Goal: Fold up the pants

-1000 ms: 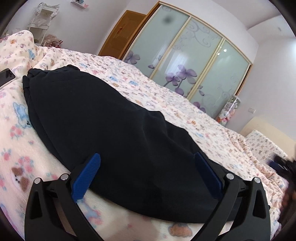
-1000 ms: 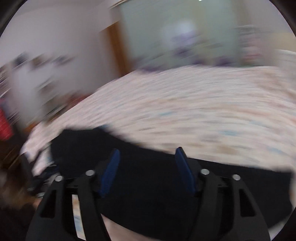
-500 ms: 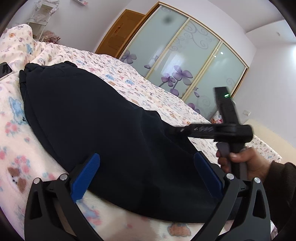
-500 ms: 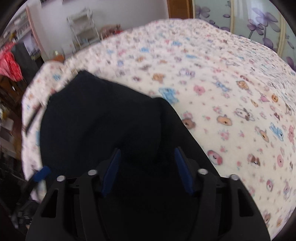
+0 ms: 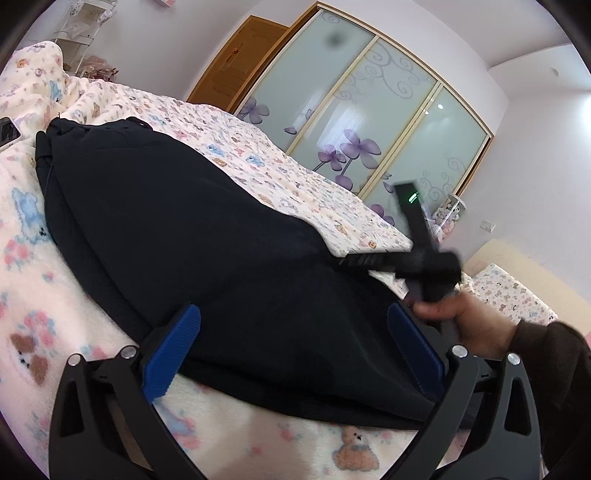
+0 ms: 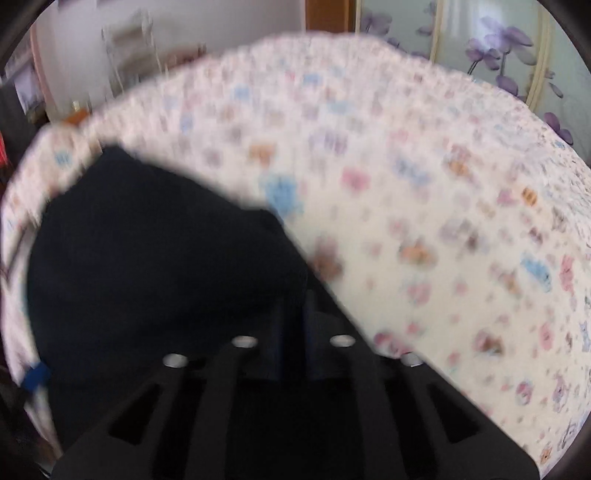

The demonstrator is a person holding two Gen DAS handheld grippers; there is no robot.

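Black pants (image 5: 192, 229) lie flat on a bed with a cartoon-print cover (image 5: 258, 170); the waistband end is at the far left. My left gripper (image 5: 291, 347) is open, its blue pads either side of the near edge of the pants. My right gripper (image 6: 291, 310) is shut on the far edge of the pants (image 6: 159, 266); this view is blurred. In the left wrist view the right gripper (image 5: 373, 260) shows at the pants' right edge, held by a hand (image 5: 465, 321).
A phone (image 5: 7, 131) lies on the bed at far left. Sliding wardrobe doors with purple flowers (image 5: 369, 125) and a wooden door (image 5: 236, 79) stand behind the bed. A white shelf rack (image 5: 79, 26) is at the back left.
My right gripper came in over the pants' far edge and closed its fingers on the cloth. My left gripper stayed open at the near edge.
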